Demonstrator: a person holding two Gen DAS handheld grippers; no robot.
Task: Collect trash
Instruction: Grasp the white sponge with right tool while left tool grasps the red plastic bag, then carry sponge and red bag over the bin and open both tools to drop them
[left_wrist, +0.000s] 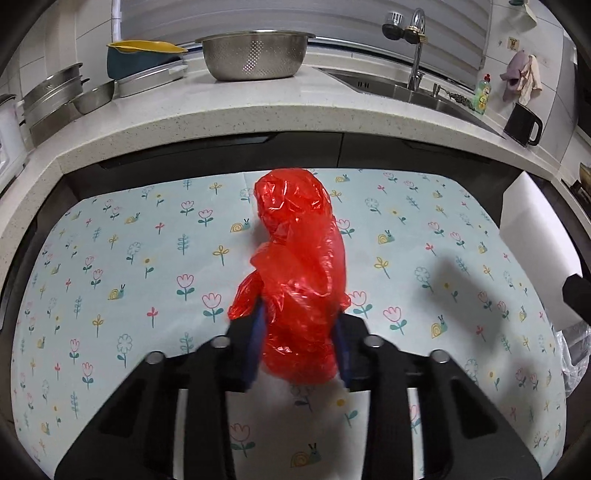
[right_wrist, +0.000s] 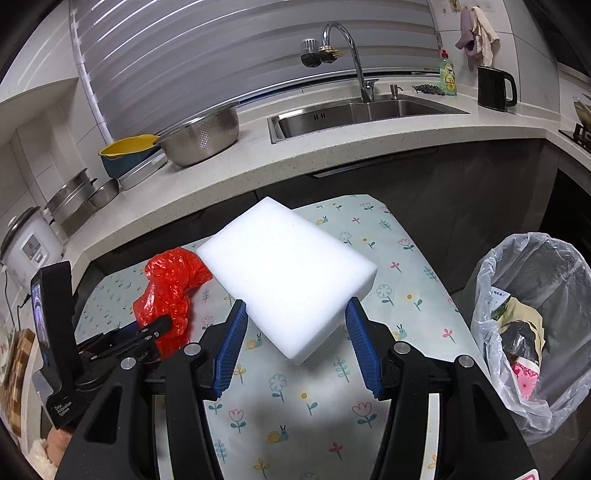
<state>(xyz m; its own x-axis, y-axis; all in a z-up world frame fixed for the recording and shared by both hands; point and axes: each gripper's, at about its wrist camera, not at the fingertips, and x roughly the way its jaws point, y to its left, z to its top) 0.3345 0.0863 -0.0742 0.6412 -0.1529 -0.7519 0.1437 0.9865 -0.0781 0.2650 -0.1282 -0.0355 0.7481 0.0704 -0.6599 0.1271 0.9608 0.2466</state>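
The lined trash bin (right_wrist: 532, 332) is standing on the floor just off the right edge of the flowered table (left_wrist: 110, 258), and everything is best placed from it. The right gripper (right_wrist: 295, 343) is holding a white foam block (right_wrist: 288, 277) nearest the bin — its blue pads are pressing the block's two long sides, jaws about half spread, and the block's long axis is running away from the gripper toward the kitchen counter (right_wrist: 332, 147), raised clear of the cloth. The bin's open mouth lies to that gripper's right and lower, with bare floor and dark cabinet fronts between.

Farther from the bin, the left gripper (left_wrist: 299, 354) is gripping a crumpled red plastic bag (left_wrist: 299, 273) at its lower end; the jaws are nearly closed on the film, and the bag is standing up and away from the fingers over the middle of the table.

Judging by this, the right hand is nearer and should swing right past the table edge first — the left must cross the whole table behind it.
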